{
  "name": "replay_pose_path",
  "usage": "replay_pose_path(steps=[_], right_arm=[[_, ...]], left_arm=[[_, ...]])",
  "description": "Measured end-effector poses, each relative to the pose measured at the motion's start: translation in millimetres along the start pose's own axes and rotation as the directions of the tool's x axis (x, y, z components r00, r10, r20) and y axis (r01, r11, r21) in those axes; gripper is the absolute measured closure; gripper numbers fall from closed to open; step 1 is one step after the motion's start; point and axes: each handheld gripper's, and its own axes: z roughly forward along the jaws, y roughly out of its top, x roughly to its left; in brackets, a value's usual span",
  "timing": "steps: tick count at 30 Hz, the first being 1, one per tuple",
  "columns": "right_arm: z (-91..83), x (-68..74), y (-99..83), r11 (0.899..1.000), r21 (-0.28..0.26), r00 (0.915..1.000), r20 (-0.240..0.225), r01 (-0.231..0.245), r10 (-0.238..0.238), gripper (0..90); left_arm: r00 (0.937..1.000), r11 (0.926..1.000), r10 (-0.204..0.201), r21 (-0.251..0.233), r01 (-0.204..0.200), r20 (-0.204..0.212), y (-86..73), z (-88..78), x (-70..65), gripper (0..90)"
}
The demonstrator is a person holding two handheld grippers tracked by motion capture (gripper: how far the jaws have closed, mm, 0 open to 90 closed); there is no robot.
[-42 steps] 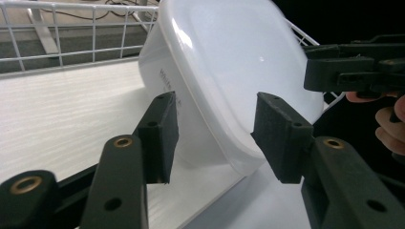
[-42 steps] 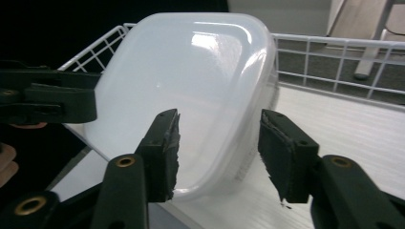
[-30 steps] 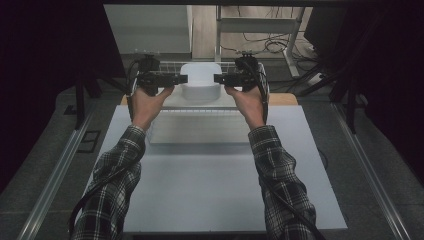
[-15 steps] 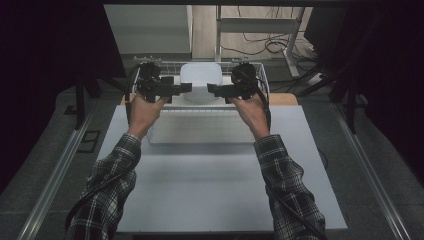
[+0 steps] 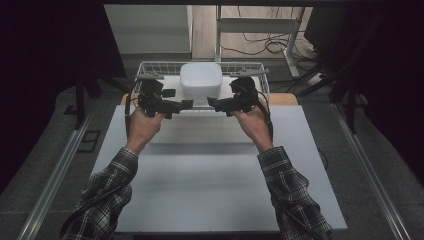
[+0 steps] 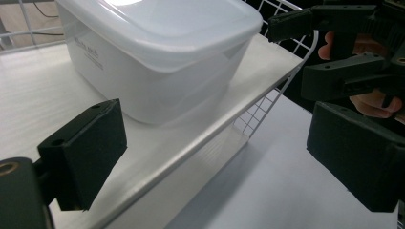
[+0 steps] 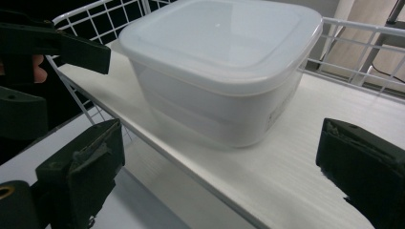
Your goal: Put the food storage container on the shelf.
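We count one white lidded container (image 5: pixel 200 80), straight ahead of both grippers' jaws. One wire basket (image 5: pixel 150 66) surrounds it, and one white shelf board (image 7: pixel 296 162) lies under it. We hold two grippers: the left gripper (image 5: pixel 186 104) and the right gripper (image 5: pixel 212 104), tips facing each other. One white table (image 5: pixel 210 195) lies below them.

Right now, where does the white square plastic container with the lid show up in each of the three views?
High view: the white square plastic container with the lid sits top centre, inside the white wire basket.
Left gripper view: it takes up the upper left, beyond the open claw.
Right gripper view: upper centre, between the open jaws.
Shared landmark: the white board under the container, seen in all three.
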Motion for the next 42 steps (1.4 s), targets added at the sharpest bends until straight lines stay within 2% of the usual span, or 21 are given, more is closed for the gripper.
replay_pose_path(steps=[5, 11, 22, 33, 42], right_arm=[[-6.6, 3.1, -6.5, 1.000, -0.004, 0.9998, -0.012, 0.014, -0.014, 2.5], [-12.4, 6.2, -14.5, 1.000, -0.010, 0.9993, -0.025, 0.026, -0.026, 2.5], [-20.7, 14.9, -26.5, 0.999, -0.014, 0.9974, -0.055, 0.047, -0.048, 2.7], [-27.1, 24.1, -43.9, 0.997, -0.012, 0.9931, -0.084, 0.081, -0.082, 2.5], [-31.0, 28.2, -62.7, 0.994, -0.004, 0.9903, -0.092, 0.105, -0.105, 1.6]], left_arm=[[1.0000, 0.9999, 0.003, -0.016, -0.003, 0.005, -9.7, -3.3, -3.4, 3.9], [0.9991, 0.9987, 0.042, -0.029, -0.042, 0.006, -19.5, -8.5, -10.3, 3.1], [0.9964, 0.9964, 0.084, -0.008, -0.084, 0.006, -36.2, -14.2, -25.0, 3.0], [0.9967, 0.9970, 0.077, 0.003, -0.077, 0.027, -56.8, -14.4, -31.7, 3.6], [0.9946, 0.9945, 0.099, 0.030, -0.100, 0.031, -72.7, -14.7, -38.8, 3.0]])
